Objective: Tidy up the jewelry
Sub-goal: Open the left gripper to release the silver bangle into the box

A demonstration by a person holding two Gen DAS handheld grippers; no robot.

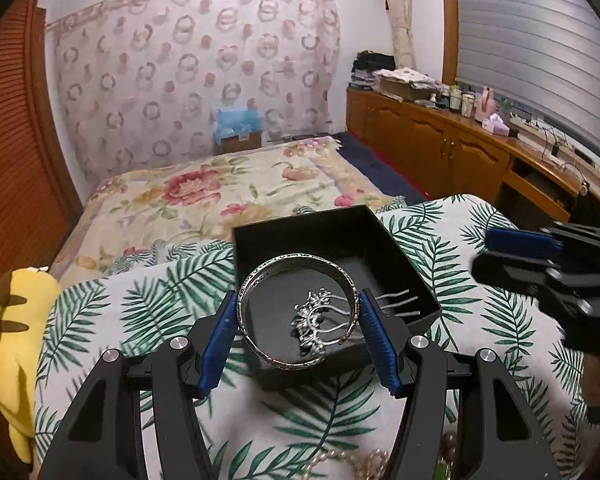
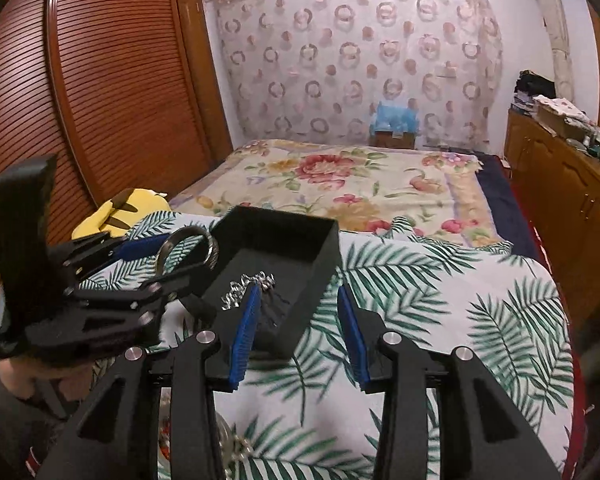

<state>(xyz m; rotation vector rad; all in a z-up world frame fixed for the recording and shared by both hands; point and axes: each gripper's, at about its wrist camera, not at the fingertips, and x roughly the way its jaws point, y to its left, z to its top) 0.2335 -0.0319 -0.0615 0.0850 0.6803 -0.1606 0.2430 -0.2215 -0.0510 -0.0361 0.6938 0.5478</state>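
My left gripper (image 1: 298, 298) is shut on a silver bangle (image 1: 308, 259), with a blue pad pressing on each side of the ring. It holds the bangle tilted just above an open black box (image 1: 300, 232). A silver ornate hair comb (image 1: 312, 320) lies inside the box. In the right wrist view the left gripper (image 2: 180, 256) holds the bangle (image 2: 212, 248) at the left edge of the box (image 2: 276, 224). My right gripper (image 2: 298, 294) hangs over the box's near corner. Its jaws are opening and nothing is between the pads. The comb (image 2: 240, 288) shows beside its left pad.
The box rests on a leaf-patterned cloth (image 1: 440, 240) at the foot of a floral bed (image 1: 220, 192). A yellow plush toy (image 1: 12, 320) lies at the left. Pearl beads (image 1: 340, 460) lie at the near edge. A wooden cabinet (image 1: 440, 140) runs along the right.
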